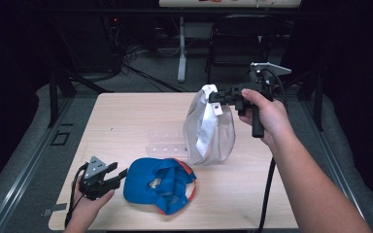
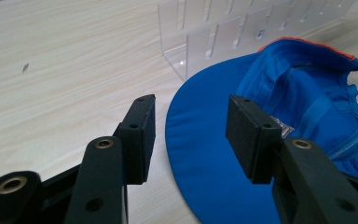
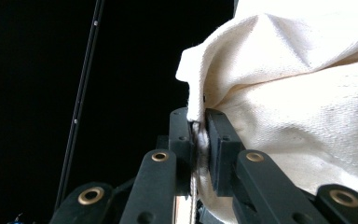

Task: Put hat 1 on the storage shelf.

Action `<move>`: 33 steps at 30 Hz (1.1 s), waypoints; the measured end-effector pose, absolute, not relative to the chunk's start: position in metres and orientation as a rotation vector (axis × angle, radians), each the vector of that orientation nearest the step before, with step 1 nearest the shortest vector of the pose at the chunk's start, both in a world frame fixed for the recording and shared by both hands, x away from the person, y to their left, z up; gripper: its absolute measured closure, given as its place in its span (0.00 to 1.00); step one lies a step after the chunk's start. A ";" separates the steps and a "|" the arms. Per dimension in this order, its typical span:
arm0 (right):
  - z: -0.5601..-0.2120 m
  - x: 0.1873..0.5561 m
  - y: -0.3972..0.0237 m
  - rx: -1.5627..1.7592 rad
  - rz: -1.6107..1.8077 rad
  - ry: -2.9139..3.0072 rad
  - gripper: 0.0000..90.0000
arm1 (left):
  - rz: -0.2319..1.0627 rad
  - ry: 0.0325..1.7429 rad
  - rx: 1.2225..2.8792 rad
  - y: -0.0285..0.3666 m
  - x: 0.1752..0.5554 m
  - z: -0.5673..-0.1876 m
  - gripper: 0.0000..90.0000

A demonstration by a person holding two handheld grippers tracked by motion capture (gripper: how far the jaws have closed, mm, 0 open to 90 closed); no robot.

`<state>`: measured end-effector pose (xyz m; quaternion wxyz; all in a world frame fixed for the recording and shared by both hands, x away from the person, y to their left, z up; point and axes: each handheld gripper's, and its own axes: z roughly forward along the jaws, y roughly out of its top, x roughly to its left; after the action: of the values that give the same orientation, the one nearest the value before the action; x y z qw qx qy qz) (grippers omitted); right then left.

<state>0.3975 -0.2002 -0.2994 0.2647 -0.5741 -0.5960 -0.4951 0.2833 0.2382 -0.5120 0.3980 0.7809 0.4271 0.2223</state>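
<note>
Light wood-grain table [image 1: 126,116]. Blue cap [image 1: 158,184] lies upside down near front edge; clear slotted acrylic stand [image 1: 167,143] just behind it, mid-table. Small dark speck [image 2: 25,67] on bare surface.

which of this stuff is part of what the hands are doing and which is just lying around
In use:
white cap, hanging pinched in the right gripper
blue cap, upside down by the open left gripper

Lying about:
clear plastic rack on the table
black chair behind
</note>
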 end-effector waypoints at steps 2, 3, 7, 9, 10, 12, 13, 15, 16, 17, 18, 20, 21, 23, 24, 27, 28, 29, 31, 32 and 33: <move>-0.298 0.402 -0.193 -1.552 -1.340 -1.608 0.91 | 0.572 1.049 1.998 0.232 0.287 -0.502 0.59; -0.298 0.403 -0.191 -1.548 -1.343 -1.608 0.91 | 0.577 1.041 1.995 0.230 0.288 -0.500 0.59; -0.297 0.409 -0.183 -1.548 -1.341 -1.607 0.91 | 0.578 1.011 2.002 0.220 0.293 -0.488 0.60; -0.297 0.412 -0.179 -1.547 -1.338 -1.604 0.91 | 0.575 1.003 2.000 0.216 0.296 -0.484 0.60; -0.297 0.414 -0.177 -1.544 -1.338 -1.602 0.91 | 0.575 0.996 2.003 0.214 0.298 -0.482 0.60; -0.297 0.417 -0.173 -1.543 -1.339 -1.606 0.91 | 0.570 0.990 1.998 0.210 0.301 -0.479 0.61; -0.296 0.418 -0.172 -1.549 -1.339 -1.600 0.91 | 0.564 0.982 2.001 0.208 0.302 -0.477 0.61; -0.296 0.421 -0.169 -1.550 -1.340 -1.603 0.91 | 0.565 0.972 2.004 0.204 0.304 -0.474 0.61; -0.296 0.422 -0.167 -1.552 -1.346 -1.601 0.91 | 0.564 0.964 2.007 0.202 0.305 -0.473 0.60; -0.295 0.423 -0.167 -1.552 -1.340 -1.600 0.91 | 0.563 0.957 2.008 0.200 0.306 -0.472 0.60; -0.295 0.424 -0.166 -1.552 -1.342 -1.601 0.91 | 0.562 0.952 2.012 0.197 0.306 -0.471 0.60; -0.296 0.427 -0.165 -1.558 -1.349 -1.591 0.91 | 0.561 0.938 2.014 0.192 0.308 -0.468 0.58; -0.296 0.427 -0.164 -1.560 -1.351 -1.588 0.91 | 0.558 0.934 2.014 0.190 0.309 -0.467 0.58; -0.296 0.430 -0.163 -1.565 -1.348 -1.586 0.91 | 0.557 0.921 2.019 0.183 0.311 -0.465 0.58; -0.297 0.431 -0.163 -1.568 -1.349 -1.583 0.91 | 0.556 0.912 2.024 0.180 0.312 -0.463 0.58; -0.297 0.434 -0.160 -1.572 -1.354 -1.577 0.91 | 0.547 0.893 2.023 0.169 0.314 -0.459 0.58; -0.297 0.435 -0.160 -1.573 -1.355 -1.576 0.91 | 0.546 0.884 2.026 0.165 0.314 -0.458 0.58; -0.297 0.436 -0.159 -1.575 -1.357 -1.577 0.91 | 0.544 0.879 2.028 0.162 0.315 -0.456 0.58; -0.297 0.438 -0.158 -1.580 -1.364 -1.566 0.91 | 0.538 0.866 2.034 0.155 0.317 -0.454 0.58; -0.297 0.438 -0.157 -1.583 -1.367 -1.560 0.91 | 0.536 0.863 2.035 0.152 0.317 -0.454 0.57; -0.297 0.439 -0.156 -1.583 -1.369 -1.559 0.91 | 0.527 0.858 2.039 0.149 0.318 -0.453 0.56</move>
<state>0.4394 -0.1565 -0.2971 0.2630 -0.5852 -0.5764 -0.5061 0.3183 0.1488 -0.4529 0.4204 0.8136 0.3422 0.2102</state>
